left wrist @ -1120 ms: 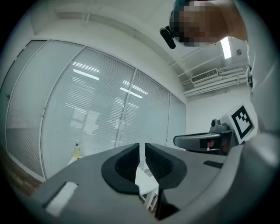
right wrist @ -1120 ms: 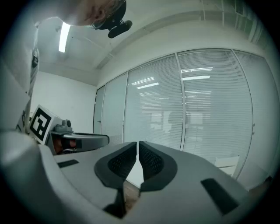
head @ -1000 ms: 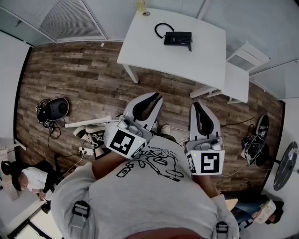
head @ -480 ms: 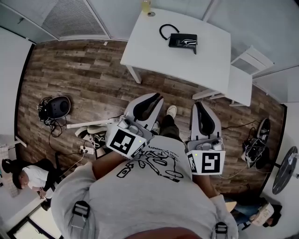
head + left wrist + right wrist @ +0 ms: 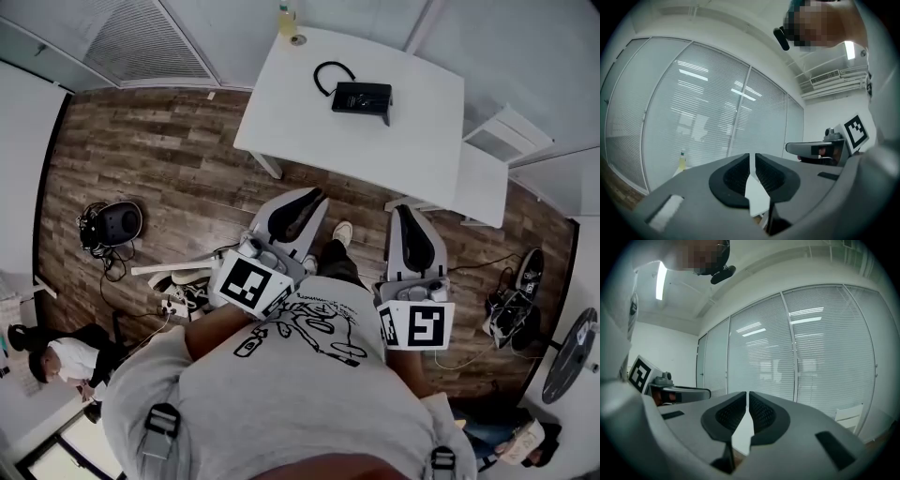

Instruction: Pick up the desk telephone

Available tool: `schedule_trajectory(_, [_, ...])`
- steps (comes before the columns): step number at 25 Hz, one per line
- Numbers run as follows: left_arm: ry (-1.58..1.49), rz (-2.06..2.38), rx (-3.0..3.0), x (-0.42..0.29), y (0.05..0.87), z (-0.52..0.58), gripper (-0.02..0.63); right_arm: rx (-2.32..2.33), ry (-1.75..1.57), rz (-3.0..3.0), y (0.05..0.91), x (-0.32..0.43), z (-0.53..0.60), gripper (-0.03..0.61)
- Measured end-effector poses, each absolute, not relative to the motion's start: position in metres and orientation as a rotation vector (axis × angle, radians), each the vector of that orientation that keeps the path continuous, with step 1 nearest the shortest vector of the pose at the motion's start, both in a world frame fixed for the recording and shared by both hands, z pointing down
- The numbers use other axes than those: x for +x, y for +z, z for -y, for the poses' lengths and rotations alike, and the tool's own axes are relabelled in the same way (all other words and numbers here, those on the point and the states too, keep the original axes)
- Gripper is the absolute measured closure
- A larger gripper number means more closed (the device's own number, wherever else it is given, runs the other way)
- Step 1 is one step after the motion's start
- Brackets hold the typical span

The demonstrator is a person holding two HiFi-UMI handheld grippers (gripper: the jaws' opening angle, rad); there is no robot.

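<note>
The black desk telephone (image 5: 361, 97) lies on the white table (image 5: 309, 112) at the top of the head view, its cord looped beside it (image 5: 330, 74). My left gripper (image 5: 316, 195) and right gripper (image 5: 398, 209) are held out level in front of my chest, over the wooden floor and short of the table's near edge. Both are shut with nothing between the pads. In the left gripper view the jaws (image 5: 752, 157) meet with the white table top (image 5: 758, 194) beyond them. The right gripper view shows its jaws (image 5: 748, 397) closed too. The telephone shows in neither gripper view.
A small bottle (image 5: 284, 17) stands at the table's far left corner, also the bottle (image 5: 682, 161) in the left gripper view. A white chair (image 5: 487, 164) stands right of the table. Cables, shoes and a black device (image 5: 114, 223) lie on the floor at left. Window blinds lie ahead.
The table and telephone have drifted lower in the head view, nearer to me. A foot has come forward between the grippers. Both grippers stay shut.
</note>
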State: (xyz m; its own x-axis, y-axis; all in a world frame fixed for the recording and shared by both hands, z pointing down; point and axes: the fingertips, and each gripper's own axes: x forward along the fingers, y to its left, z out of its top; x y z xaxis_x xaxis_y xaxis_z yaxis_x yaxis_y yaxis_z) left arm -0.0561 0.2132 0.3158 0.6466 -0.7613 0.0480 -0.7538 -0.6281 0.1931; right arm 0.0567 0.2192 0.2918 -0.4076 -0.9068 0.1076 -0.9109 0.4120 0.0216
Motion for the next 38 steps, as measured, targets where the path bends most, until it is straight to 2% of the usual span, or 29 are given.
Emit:
schedule_trajectory(20, [-0.029,1.289,2.635,0.05,0.321,-0.078,0.58,1.593,0.084,2.597,0.298,0.159,-0.08,0.561])
schedule_trajectory(31, [-0.008,1.309,2.596,0.032,0.334,-0.026,0.579,1.555,0.114,2.597,0.308,0.141,-0.032,0.561])
schedule_trajectory(38, [-0.007,1.252,2.61,0.006,0.338,0.032,0.58,1.54,0.118,2.58,0.31,0.101,0.026,0.561])
